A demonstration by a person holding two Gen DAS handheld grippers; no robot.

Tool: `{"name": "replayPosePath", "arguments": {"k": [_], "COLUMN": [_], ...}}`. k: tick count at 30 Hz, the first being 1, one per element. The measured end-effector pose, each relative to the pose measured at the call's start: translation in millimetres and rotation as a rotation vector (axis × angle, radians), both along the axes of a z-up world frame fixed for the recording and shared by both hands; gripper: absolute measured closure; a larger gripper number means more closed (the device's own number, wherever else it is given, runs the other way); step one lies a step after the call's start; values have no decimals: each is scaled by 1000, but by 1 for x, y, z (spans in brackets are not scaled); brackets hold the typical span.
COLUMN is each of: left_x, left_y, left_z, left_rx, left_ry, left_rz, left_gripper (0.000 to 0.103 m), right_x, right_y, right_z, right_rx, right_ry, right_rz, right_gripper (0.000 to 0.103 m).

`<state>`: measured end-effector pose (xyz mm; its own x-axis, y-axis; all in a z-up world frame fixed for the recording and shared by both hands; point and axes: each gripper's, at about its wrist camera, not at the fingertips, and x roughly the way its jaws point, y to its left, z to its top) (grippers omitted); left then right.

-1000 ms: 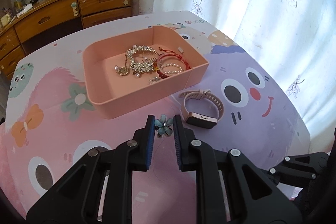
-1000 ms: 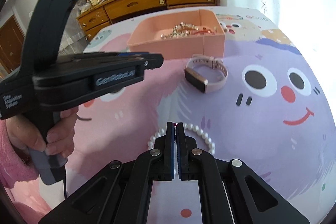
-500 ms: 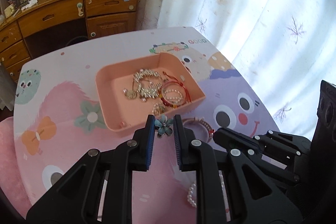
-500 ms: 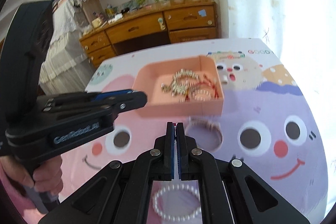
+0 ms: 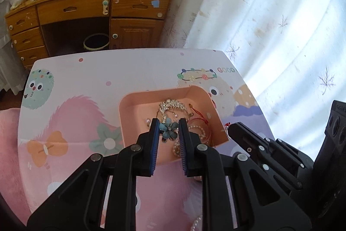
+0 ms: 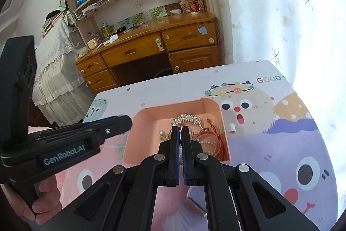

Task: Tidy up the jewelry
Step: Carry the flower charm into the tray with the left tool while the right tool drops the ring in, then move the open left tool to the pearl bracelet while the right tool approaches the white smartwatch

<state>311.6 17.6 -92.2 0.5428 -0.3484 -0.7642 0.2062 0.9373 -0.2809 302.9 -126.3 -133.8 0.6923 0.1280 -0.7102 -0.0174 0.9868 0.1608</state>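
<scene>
1. Left claw (image 5: 169, 131): clamped on the blue flower ornament (image 5: 168, 129), held above the pink tray (image 5: 138, 122).
2. Right claw (image 6: 180, 133): fingers together, nothing visibly gripped.
3. Tray on cartoon-print surface (image 5: 86, 83), holding a tiara (image 6: 187, 118) and red bracelet (image 6: 213, 136).

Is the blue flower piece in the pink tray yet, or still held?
Still held. The blue flower sits pinched between the left gripper fingers, above the pink tray.
</scene>
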Motion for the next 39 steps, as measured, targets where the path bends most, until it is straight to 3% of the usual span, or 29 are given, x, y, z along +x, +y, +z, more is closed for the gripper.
{"name": "replayPosePath", "arguments": {"k": [4, 5, 6, 8, 16, 18, 20, 21, 26, 32, 39], "left_x": [3, 4, 3, 0, -3, -8, -14, -18, -42, -74, -117], "left_y": [0, -2, -3, -4, 10, 12, 14, 15, 21, 13, -12], "left_z": [-1, -2, -3, -3, -4, -6, -11, -15, -40, -59, -71], "left_rx": [10, 22, 36, 70, 50, 64, 62, 55, 19, 29, 50], "left_ry": [-1, -1, -10, -36, -9, -5, 8, 21, 109, 177, 265], "left_rz": [15, 2, -12, 1, 35, 36, 39, 42, 66, 61, 32], "left_gripper": [85, 76, 57, 39, 37, 34, 32, 31, 30, 29, 24], "right_x": [9, 9, 10, 7, -2, -5, -10, -14, -31, -49, -58], "right_y": [-4, -5, -9, -15, -35, -40, -46, -51, -71, -102, -115], "right_z": [-11, -15, -16, -18, -20, -20, -22, -25, -42, -71, -86], "right_rx": [15, 19, 27, 47, 84, 108, 141, 159, 206, 340, 399], "right_ry": [55, 64, 70, 60, 74, 85, 99, 108, 194, 320, 435], "right_rz": [-12, -17, -28, -45, -93, -105, -120, -133, -200, -269, -238], "right_gripper": [98, 92, 88, 70, 64, 50, 28, 26, 24, 19, 19]}}
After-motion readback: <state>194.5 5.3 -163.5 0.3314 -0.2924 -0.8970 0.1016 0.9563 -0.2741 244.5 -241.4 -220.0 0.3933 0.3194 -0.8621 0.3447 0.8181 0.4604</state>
